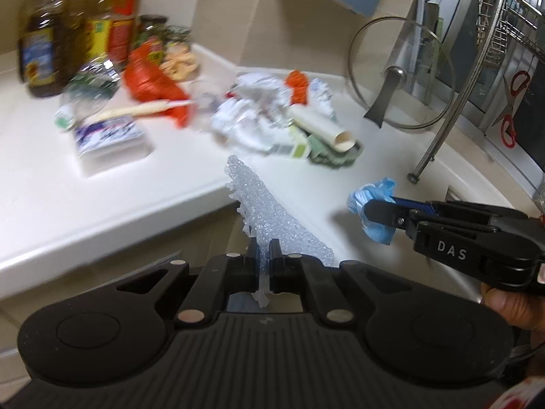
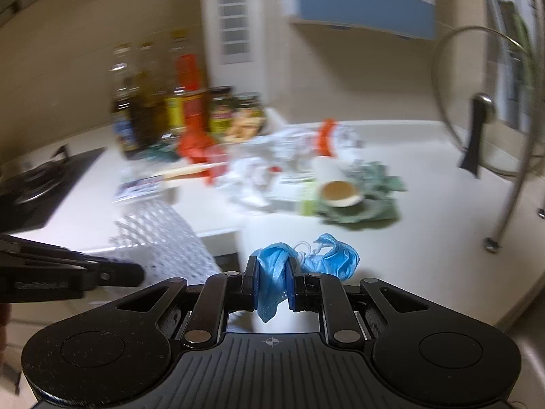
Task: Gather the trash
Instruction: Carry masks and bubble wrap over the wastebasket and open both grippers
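The left gripper (image 1: 262,255) is clamped on a strip of clear bubble wrap (image 1: 269,211) that sticks up toward 12 o'clock over the counter (image 1: 102,191) edge. The right gripper (image 2: 271,284) pinches a crumpled blue face mask (image 2: 299,266) (its white ear loop pokes out). The remaining trash pile (image 1: 269,116) lies on the counter at 12 o'clock, a cardboard tube (image 2: 335,180) atop it.

The left tongs (image 1: 262,255) pinch a foam sheet (image 1: 269,211); right of it, the right tongs (image 1: 366,209) clamp a blue mask (image 1: 371,192).
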